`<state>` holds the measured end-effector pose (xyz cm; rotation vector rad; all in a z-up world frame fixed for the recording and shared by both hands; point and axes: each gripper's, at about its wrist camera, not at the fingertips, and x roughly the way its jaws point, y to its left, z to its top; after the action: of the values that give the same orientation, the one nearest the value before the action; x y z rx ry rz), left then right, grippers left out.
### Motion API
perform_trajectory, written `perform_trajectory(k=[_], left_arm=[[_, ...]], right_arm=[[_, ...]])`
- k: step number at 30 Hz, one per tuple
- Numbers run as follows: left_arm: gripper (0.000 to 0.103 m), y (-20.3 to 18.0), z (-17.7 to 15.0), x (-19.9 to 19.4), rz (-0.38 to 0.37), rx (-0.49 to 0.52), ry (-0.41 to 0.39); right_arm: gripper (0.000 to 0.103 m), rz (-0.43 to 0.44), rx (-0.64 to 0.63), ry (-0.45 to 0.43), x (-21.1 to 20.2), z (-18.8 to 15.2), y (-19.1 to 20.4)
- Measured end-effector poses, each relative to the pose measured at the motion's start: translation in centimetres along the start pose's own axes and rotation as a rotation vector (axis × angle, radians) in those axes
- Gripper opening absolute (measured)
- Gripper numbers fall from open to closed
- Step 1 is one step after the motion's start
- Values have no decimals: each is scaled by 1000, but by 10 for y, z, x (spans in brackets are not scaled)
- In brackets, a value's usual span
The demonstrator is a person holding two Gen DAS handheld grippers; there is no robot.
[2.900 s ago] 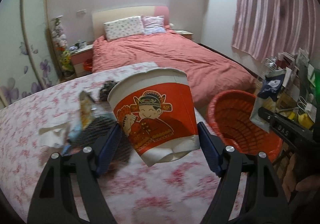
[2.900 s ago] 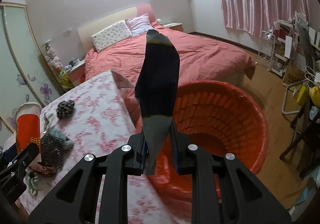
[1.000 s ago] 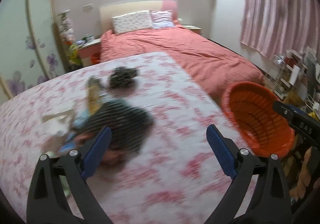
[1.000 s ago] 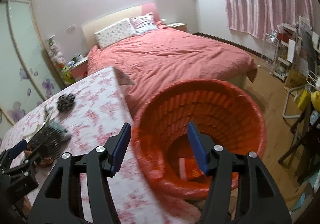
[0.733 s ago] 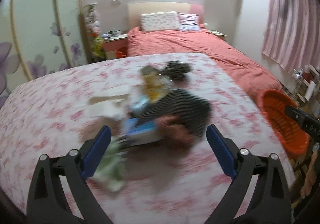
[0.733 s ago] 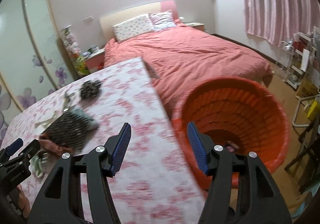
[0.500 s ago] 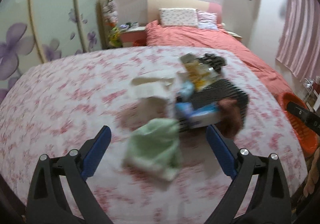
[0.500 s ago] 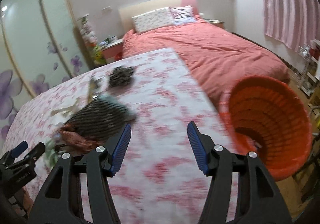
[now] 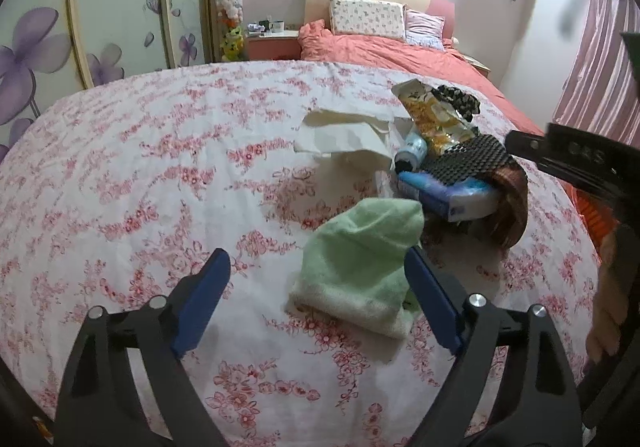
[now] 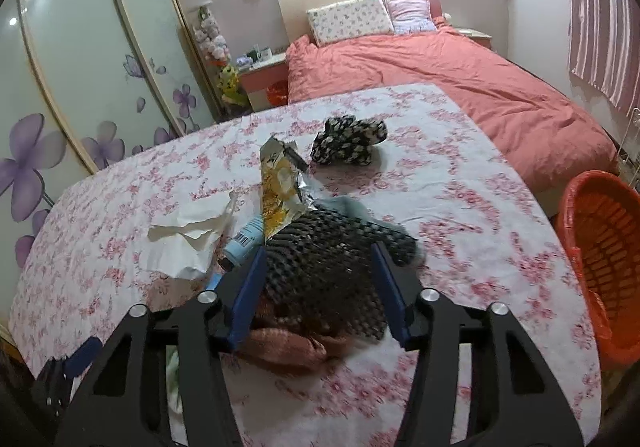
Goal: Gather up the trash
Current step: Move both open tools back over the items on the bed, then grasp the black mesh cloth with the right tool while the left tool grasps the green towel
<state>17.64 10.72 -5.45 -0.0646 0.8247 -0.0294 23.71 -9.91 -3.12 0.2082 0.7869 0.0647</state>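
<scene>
A pile of trash lies on the flowered table point(image 9: 140, 167). My left gripper point(image 9: 316, 299) hangs low over a green towel point(image 9: 360, 267), whose right side lies by the right pad; the jaws are closing and do not press on it. My right gripper point(image 10: 320, 297) hovers over a black mesh foam net point(image 10: 332, 267), which lies between its closing jaws without a visible squeeze. Beside the net are a yellow snack bag point(image 10: 280, 187), crumpled white paper point(image 10: 188, 243), a small bottle point(image 10: 244, 239), a blue tissue packet point(image 9: 448, 195) and a brown cloth point(image 10: 288, 343).
An orange basket point(image 10: 600, 255) stands off the table's right edge. A black flowered cloth point(image 10: 348, 143) lies at the far side of the table. Behind it is a bed point(image 10: 440, 59) with a red cover, and wardrobe doors point(image 10: 80, 87) to the left.
The cup and the wrapper held earlier are gone from the jaws. Both grippers swung left from the basket to the pile on the table, and both jaws have narrowed a little.
</scene>
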Motion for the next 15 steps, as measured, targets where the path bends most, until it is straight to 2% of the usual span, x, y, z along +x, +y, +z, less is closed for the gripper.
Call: perform_trajectory(k=[5, 8, 15], left_arm=[[84, 1, -2, 7, -24, -7, 20], [82, 0, -4, 9, -35, -10, 26], [72, -3, -5, 14, -58, -15, 48]], right_arm=[[17, 34, -12, 30, 3, -6, 3], [11, 43, -16, 19, -2, -7, 4], [7, 55, -1, -28, -18, -4, -2]])
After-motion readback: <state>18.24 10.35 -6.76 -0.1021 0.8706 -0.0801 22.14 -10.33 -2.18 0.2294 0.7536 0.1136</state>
